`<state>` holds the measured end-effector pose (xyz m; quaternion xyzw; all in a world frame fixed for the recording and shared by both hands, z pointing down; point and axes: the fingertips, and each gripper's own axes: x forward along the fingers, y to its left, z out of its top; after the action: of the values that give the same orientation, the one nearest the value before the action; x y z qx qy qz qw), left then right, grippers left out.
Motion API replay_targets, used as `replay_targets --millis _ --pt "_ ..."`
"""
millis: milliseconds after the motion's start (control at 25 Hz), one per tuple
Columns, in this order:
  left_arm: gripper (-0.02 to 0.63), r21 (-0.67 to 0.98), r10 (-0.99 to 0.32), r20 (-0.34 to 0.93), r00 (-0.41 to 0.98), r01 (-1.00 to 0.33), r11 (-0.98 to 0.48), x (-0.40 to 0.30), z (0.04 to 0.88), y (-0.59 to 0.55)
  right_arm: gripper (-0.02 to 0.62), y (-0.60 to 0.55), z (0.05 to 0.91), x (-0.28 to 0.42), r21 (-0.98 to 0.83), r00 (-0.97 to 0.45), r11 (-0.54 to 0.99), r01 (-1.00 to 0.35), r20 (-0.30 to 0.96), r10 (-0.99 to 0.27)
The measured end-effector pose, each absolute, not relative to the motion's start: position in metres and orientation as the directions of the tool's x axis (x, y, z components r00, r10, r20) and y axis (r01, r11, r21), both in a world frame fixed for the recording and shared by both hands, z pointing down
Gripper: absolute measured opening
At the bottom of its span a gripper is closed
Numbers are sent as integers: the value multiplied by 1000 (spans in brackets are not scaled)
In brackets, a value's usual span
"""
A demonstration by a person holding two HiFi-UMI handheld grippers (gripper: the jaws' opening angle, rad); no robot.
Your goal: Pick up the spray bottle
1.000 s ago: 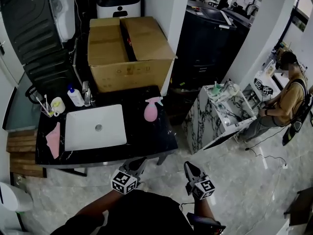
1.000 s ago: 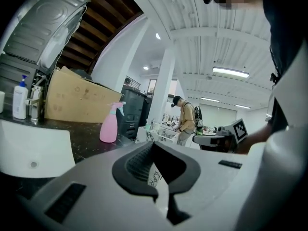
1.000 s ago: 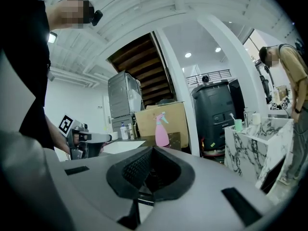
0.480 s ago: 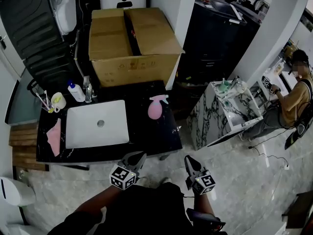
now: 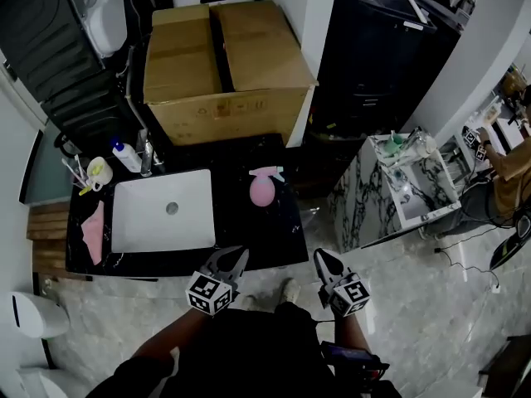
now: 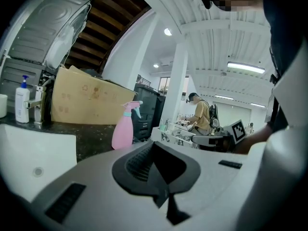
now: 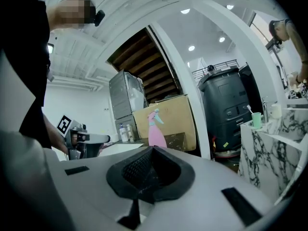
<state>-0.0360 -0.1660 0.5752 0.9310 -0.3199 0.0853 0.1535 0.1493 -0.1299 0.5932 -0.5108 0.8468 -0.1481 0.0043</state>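
The pink spray bottle (image 5: 262, 187) with a pale blue trigger stands upright on the black counter (image 5: 249, 239), right of the white sink (image 5: 162, 210). My left gripper (image 5: 236, 256) is shut and empty at the counter's front edge, short of the bottle. My right gripper (image 5: 320, 259) is also shut and empty, over the floor just off the counter's right corner. The bottle (image 6: 124, 126) shows ahead and left of the left gripper (image 6: 155, 147) in the left gripper view. In the right gripper view the bottle (image 7: 156, 129) stands straight ahead of the right gripper (image 7: 153, 150).
A big cardboard box (image 5: 220, 65) sits behind the counter. A soap dispenser (image 5: 126, 157), a tap, a toothbrush cup (image 5: 96, 172) and a pink cloth (image 5: 91, 230) lie around the sink. A marble stand (image 5: 406, 193) and a person (image 5: 510, 152) are at the right.
Both grippers have moved forward toward the counter; the left one now reaches its front edge. The bottle has not moved, and both grippers have stayed shut.
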Motion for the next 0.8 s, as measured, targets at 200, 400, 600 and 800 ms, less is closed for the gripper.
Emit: replay_targets --millis 200,400,600,800 --pt "8 229 -613 247 750 -660 -715 -18 571 -193 26 -167 586 162 -241 -538 499 -832 137 -832" --pt "8 220 -655 240 716 -697 -682 -5 570 -216 26 -197 588 173 -240 -590 552 -798 130 -797" --pt "9 201 -704 237 669 -743 -638 0 568 -241 26 -223 590 174 -247 -641 602 -760 129 -757" --pt "9 184 -754 243 611 -792 -582 1 572 -265 26 -241 591 176 -251 -686 646 -720 122 -717"
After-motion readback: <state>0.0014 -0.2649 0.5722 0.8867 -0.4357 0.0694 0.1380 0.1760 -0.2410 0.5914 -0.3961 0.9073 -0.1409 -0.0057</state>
